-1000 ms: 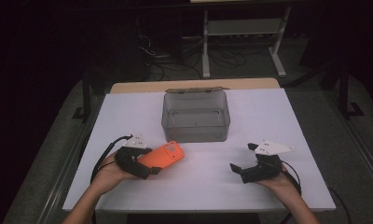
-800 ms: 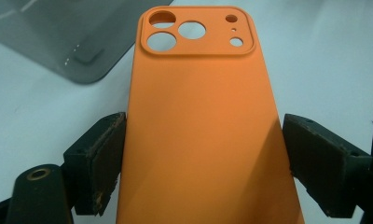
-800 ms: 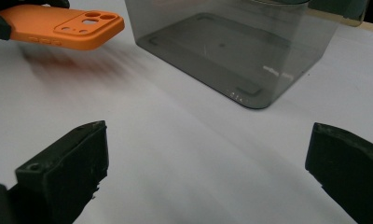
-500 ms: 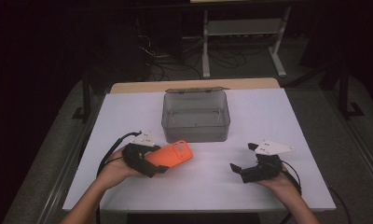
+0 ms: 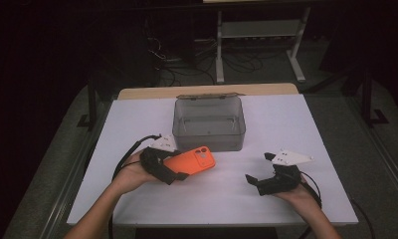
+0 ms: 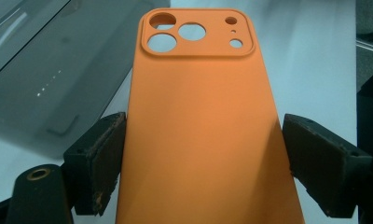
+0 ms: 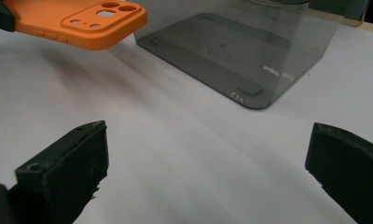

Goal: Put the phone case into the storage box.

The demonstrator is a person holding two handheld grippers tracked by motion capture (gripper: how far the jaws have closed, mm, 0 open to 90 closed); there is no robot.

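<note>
Phone case (image 5: 191, 161), orange, gripped in the left claw (image 5: 173, 173) and carried above the surface (image 5: 137, 119)

Left claw's jaws press the case's long edges, its camera cut-outs pointing toward 1 o'clock at the clear box (image 5: 209, 123), which stands just beyond at 12; the step in hand looks like the carry toward that box, so the next move calls for lifting over the near wall before letting go. Right claw (image 5: 266, 180) rests at 4 o'clock, jaws wide apart, holding nothing

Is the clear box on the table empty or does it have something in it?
Empty: the clear box shows just its bare floor; the orange phone case is outside it.
</note>
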